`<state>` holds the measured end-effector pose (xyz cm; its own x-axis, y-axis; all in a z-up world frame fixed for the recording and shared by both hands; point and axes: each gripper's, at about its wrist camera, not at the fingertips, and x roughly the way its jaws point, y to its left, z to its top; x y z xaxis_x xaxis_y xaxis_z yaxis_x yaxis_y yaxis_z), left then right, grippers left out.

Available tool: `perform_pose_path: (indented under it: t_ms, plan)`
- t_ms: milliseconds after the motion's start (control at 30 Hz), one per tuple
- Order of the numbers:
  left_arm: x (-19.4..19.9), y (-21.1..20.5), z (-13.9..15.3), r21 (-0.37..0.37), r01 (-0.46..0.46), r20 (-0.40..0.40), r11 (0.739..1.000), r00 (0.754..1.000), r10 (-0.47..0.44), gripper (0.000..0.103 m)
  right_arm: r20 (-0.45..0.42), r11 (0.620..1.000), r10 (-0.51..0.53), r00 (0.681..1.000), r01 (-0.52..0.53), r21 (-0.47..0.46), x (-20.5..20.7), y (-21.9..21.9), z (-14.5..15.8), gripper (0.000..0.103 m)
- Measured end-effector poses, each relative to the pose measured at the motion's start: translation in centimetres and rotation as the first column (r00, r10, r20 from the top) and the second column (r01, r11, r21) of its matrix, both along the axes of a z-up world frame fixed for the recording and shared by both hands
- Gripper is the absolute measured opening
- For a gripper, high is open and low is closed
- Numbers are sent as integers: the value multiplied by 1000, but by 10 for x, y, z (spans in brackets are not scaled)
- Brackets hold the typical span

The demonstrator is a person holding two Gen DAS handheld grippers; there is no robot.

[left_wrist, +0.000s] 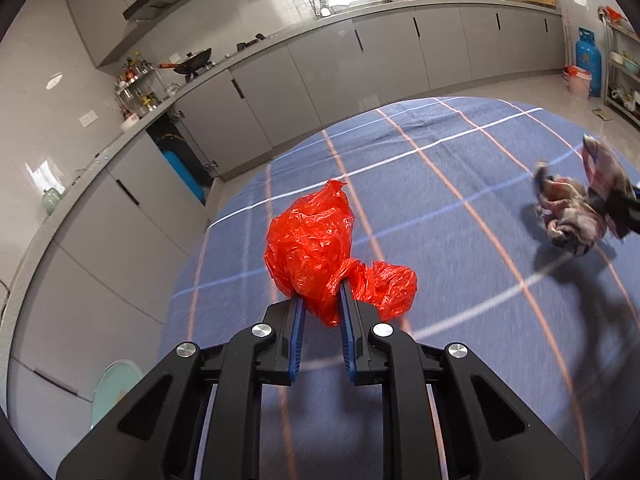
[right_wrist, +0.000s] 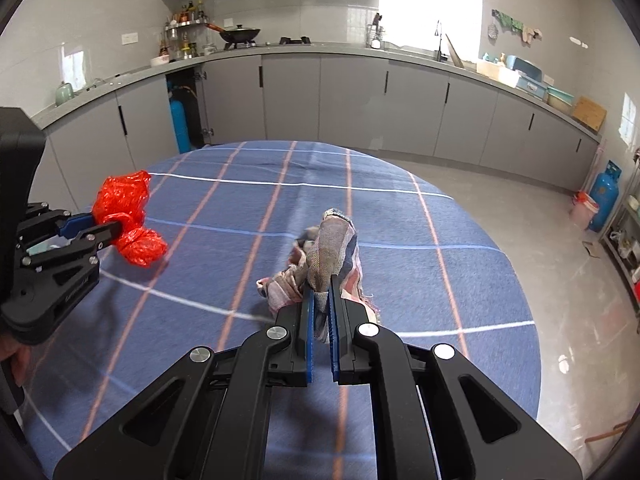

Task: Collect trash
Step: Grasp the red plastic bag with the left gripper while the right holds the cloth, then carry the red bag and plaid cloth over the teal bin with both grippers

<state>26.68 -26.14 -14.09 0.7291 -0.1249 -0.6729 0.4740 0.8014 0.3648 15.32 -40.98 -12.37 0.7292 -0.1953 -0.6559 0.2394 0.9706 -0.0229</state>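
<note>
My left gripper (left_wrist: 322, 298) is shut on a crumpled red plastic bag (left_wrist: 316, 244) and holds it above the round table's blue plaid cloth (left_wrist: 440, 184). The right wrist view shows that gripper (right_wrist: 108, 226) at the left with the red bag (right_wrist: 128, 216) in it. My right gripper (right_wrist: 320, 296) is shut on a crumpled plaid rag (right_wrist: 328, 256) and holds it just above the cloth (right_wrist: 240, 200). The rag (left_wrist: 576, 208) also shows at the right edge of the left wrist view.
Grey kitchen cabinets and a counter (right_wrist: 320, 80) run around the far side. A wok (right_wrist: 240, 34) sits on the stove. A blue gas cylinder (right_wrist: 604, 196) and a small bin (right_wrist: 584, 208) stand on the floor at the right. A teal stool (left_wrist: 116, 384) stands left of the table.
</note>
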Motion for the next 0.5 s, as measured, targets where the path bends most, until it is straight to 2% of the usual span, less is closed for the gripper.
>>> perform_pose_path:
  t_ms: [267, 500]
  plan:
    - [-30, 51, 14, 12, -68, 66, 998, 996, 67, 16, 11, 998, 55, 998, -55, -16, -15, 40, 10, 7]
    - [-50, 87, 22, -17, -99, 71, 995, 992, 100, 16, 32, 993, 114, 993, -113, -36, -20, 75, 24, 7]
